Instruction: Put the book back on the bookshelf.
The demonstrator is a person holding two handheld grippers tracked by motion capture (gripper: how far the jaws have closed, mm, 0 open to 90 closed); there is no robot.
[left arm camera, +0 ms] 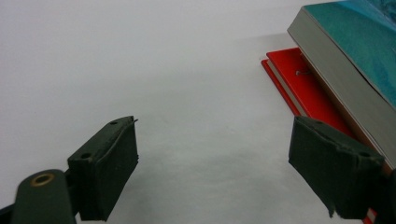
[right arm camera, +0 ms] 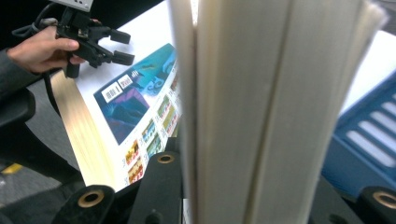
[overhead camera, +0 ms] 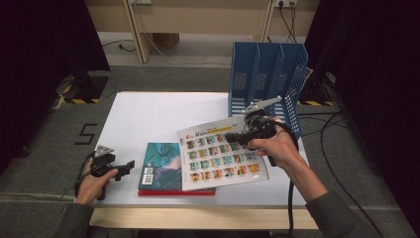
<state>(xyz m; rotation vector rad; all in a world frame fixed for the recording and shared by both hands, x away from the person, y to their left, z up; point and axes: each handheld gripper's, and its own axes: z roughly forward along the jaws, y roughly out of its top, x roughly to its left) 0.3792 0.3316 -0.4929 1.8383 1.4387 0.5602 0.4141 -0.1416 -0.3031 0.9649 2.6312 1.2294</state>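
Note:
My right gripper is shut on the edge of a white book whose cover carries a grid of small colourful pictures. It holds the book tilted above the table, and its page edges loom close between my jaws in the right gripper view. Under it a teal book lies on a red book. My left gripper is open near the table's front left. Nothing sits between its jaws, and the teal book and red book lie just to its right.
A blue upright file rack with several slots stands at the back right of the white table, just behind my right hand. Cables trail over the floor to the right. The rack's side is close by the held book.

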